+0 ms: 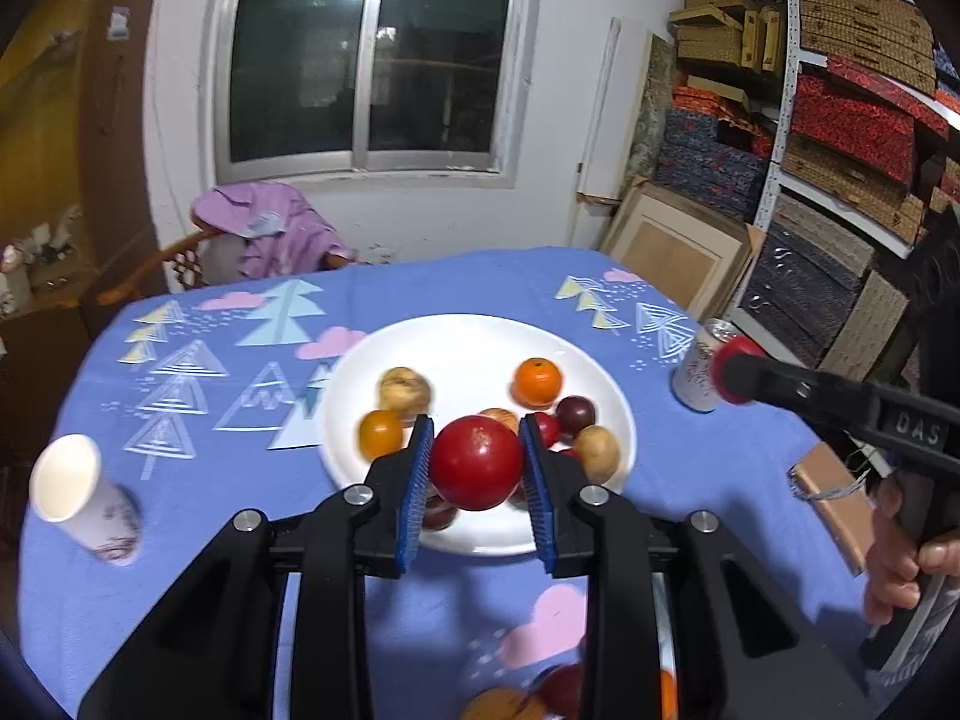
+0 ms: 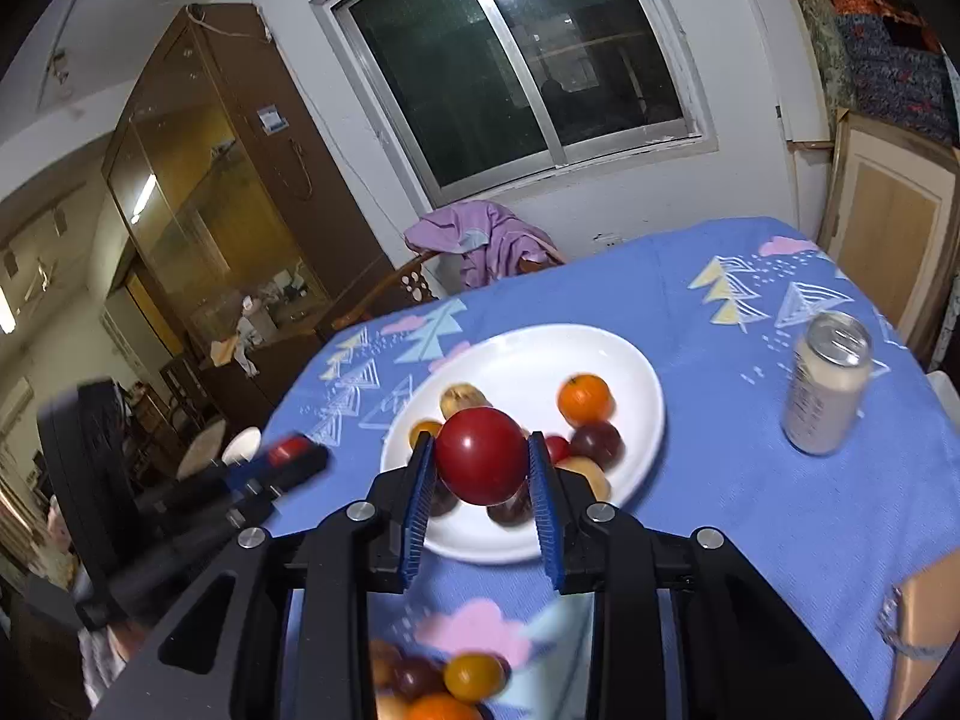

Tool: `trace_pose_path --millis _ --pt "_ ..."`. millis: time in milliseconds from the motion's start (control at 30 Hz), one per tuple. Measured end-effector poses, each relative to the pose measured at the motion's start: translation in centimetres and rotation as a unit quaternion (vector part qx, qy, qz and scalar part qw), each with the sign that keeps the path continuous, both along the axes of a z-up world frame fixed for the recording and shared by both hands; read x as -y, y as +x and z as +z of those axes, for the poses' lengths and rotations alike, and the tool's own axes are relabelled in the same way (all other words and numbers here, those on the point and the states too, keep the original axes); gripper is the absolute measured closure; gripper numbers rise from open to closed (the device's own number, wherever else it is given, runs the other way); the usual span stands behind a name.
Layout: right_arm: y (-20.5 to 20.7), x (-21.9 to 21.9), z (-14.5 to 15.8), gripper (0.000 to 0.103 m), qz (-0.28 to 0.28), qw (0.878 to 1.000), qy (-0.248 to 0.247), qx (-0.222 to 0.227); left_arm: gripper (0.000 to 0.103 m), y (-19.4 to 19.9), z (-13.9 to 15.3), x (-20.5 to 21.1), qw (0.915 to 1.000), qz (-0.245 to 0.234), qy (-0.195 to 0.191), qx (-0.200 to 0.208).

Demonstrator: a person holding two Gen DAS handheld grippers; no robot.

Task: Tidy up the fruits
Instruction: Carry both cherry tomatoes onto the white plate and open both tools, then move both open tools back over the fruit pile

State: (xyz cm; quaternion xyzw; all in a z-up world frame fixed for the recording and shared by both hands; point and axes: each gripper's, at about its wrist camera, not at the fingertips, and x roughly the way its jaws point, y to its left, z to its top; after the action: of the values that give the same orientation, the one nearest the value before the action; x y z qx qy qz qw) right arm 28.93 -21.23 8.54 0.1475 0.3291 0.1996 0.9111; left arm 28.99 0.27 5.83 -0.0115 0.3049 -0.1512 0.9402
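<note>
At the near edge of the left wrist view, blurred fruits are seen at 6 o'clock, lying low between the arms of the left claw. This claw is pinched on a red apple, which is clamped between the two blue pads and held above the near rim of a white plate. The same is seen from the right wrist: the right claw is pinched on a second red apple, also raised over the near rim of the plate, with a blurred heap of small fruits below it at 6 o'clock.

On the plate, beyond the held apple, a yellow-orange fruit is placed at 9 o'clock, a tan fruit at 10 o'clock, an orange at 1 o'clock, a dark plum just beside it, and another tan fruit at 3 o'clock.

The worktop is covered by a blue tablecloth printed with trees and clouds. A tipped paper cup is seen at 9 o'clock of the plate, a drinks can at 3 o'clock, and a brown notebook nearer, at 4 o'clock. In the left wrist view the right claw is seen from the side, gripped by a hand.

Beyond the worktop, a chair draped with a purple garment is set below a dark window.
</note>
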Motion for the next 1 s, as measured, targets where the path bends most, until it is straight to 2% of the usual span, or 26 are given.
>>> trace_pose_path --millis 167,300,433,533,567,600,633,733,900,1000 --pt "5.5 -2.4 -1.9 0.072 0.006 1.000 -0.016 -0.023 0.075 2.6 -3.7 3.4 0.9988 -0.028 0.029 -0.027" --pt "9.3 -4.1 -5.0 0.072 0.017 0.998 -0.034 -0.056 0.075 4.6 -7.4 3.6 0.9965 -0.030 0.049 -0.061" --pt "11.8 -4.8 -7.1 0.072 0.014 0.995 -0.053 -0.078 0.075 5.9 -9.3 3.8 0.9942 -0.037 0.056 -0.085" --pt "13.0 -5.3 -7.4 0.072 0.014 0.995 -0.062 -0.077 0.072 6.0 -9.3 3.5 0.9943 -0.041 0.051 -0.084" --pt "13.5 -5.6 -7.6 0.072 0.017 0.995 -0.065 -0.078 0.067 6.0 -9.3 3.6 0.9943 -0.039 0.055 -0.083" --pt "13.7 -5.9 -7.7 0.071 0.018 0.994 -0.066 -0.080 0.054 6.0 -9.4 3.7 0.9940 -0.039 0.058 -0.084" --pt "13.9 -6.1 -7.9 0.070 0.020 0.994 -0.067 -0.083 0.047 5.9 -9.3 3.7 0.9938 -0.040 0.060 -0.084" --pt "14.0 -6.3 -8.3 0.068 0.028 0.993 -0.067 -0.088 0.034 5.7 -9.1 3.8 0.9940 -0.036 0.070 -0.076" --pt "12.8 -5.0 -6.5 0.062 0.021 0.997 -0.038 -0.070 0.034 5.6 -8.7 3.2 0.9949 -0.029 0.060 -0.075" --pt "11.1 -4.3 -4.7 0.054 0.019 0.998 -0.026 -0.048 0.034 5.3 -7.8 2.5 0.9963 -0.020 0.049 -0.067"
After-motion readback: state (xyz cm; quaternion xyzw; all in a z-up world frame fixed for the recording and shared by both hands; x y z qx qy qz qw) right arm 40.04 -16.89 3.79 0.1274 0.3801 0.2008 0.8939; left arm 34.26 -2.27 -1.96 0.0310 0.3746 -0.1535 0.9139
